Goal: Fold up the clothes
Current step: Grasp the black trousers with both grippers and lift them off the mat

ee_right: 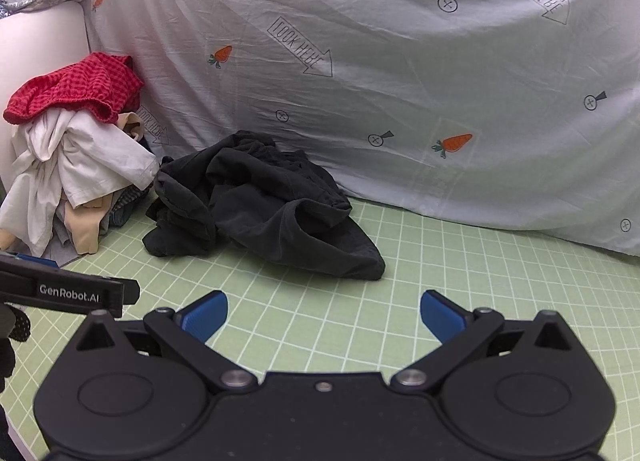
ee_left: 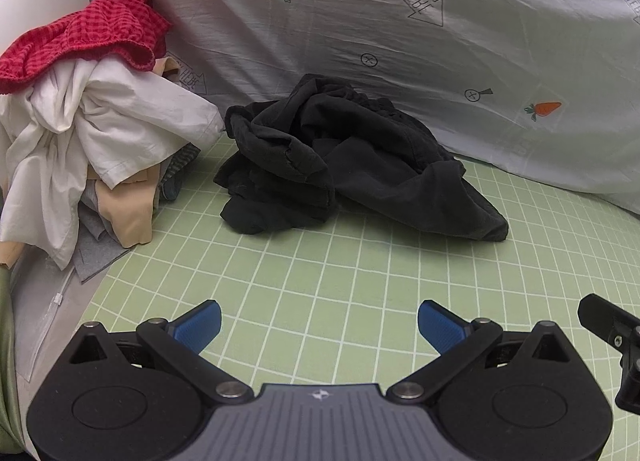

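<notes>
A crumpled black garment lies in a heap on the green grid mat, ahead of both grippers. It also shows in the right wrist view. My left gripper is open and empty, low over the mat, short of the garment. My right gripper is open and empty too, just right of the left one. The left gripper's body shows at the left edge of the right wrist view. Part of the right gripper shows at the right edge of the left wrist view.
A pile of clothes stands at the left, with a red checked piece on top of white and beige ones; it also shows in the right wrist view. A white sheet with carrot prints hangs behind the mat.
</notes>
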`<state>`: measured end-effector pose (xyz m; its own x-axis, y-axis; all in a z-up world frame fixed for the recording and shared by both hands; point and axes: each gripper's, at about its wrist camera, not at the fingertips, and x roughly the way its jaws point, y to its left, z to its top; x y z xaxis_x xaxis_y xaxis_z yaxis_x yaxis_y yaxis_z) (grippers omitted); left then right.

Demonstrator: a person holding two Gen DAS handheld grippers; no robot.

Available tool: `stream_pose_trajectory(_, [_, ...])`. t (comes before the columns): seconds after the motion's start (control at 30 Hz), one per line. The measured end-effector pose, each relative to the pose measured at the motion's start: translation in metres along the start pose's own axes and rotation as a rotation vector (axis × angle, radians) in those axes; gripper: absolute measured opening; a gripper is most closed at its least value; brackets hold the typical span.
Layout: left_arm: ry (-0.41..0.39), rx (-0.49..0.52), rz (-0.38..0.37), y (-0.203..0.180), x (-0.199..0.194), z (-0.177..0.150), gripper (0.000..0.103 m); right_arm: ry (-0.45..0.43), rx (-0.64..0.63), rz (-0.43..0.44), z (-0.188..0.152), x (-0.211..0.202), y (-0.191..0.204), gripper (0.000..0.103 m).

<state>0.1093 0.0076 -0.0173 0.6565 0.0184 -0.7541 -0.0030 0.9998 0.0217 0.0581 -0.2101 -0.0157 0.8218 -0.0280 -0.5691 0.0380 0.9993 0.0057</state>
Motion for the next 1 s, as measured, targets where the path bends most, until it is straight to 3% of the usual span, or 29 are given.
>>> stream_pose_trajectory(0.2, [0.055, -0.038, -0.038, 0.020, 0.054, 0.040, 0.090, 0.072, 0.007, -0.033, 0.019, 0.061, 0.001, 0.103])
stream_pose_trajectory(0.37, [0.099, -0.094, -0.090, 0.037, 0.105, 0.071, 0.069, 0.117, 0.021, -0.029, 0.036, 0.124, 0.007, 0.099])
stream_pose_trajectory(0.5, [0.112, -0.137, -0.135, 0.046, 0.138, 0.094, 0.054, 0.131, 0.008, -0.003, 0.047, 0.171, 0.014, 0.089])
stream_pose_trajectory(0.6, [0.110, -0.162, -0.164, 0.049, 0.154, 0.106, 0.037, 0.148, -0.009, 0.024, 0.054, 0.202, 0.020, 0.083])
stream_pose_trajectory(0.67, [0.110, -0.168, -0.175, 0.049, 0.163, 0.113, 0.025, 0.172, -0.021, 0.044, 0.055, 0.219, 0.023, 0.075])
stream_pose_trajectory(0.7, [0.114, -0.165, -0.177, 0.049, 0.167, 0.115, 0.022, 0.193, -0.026, 0.060, 0.054, 0.227, 0.023, 0.064])
stream_pose_trajectory(0.73, [0.118, -0.160, -0.179, 0.047, 0.170, 0.116, 0.018, 0.215, -0.032, 0.076, 0.053, 0.235, 0.023, 0.046])
stream_pose_trajectory(0.77, [0.121, -0.154, -0.182, 0.046, 0.171, 0.117, 0.015, 0.227, -0.029, 0.091, 0.051, 0.236, 0.022, 0.035])
stream_pose_trajectory(0.8, [0.123, -0.149, -0.186, 0.045, 0.172, 0.117, 0.013, 0.233, -0.021, 0.105, 0.047, 0.233, 0.019, 0.014])
stream_pose_trajectory(0.87, [0.127, -0.132, -0.182, 0.042, 0.173, 0.115, 0.000, 0.245, -0.004, 0.133, 0.040, 0.228, 0.015, 0.008])
stream_pose_trajectory(0.93, [0.122, -0.105, -0.173, 0.039, 0.167, 0.108, 0.000, 0.257, 0.013, 0.161, 0.032, 0.222, 0.010, 0.006])
stream_pose_trajectory(1.0, [0.117, -0.075, -0.170, 0.036, 0.157, 0.099, 0.000, 0.244, 0.005, 0.131, 0.022, 0.202, 0.001, 0.006])
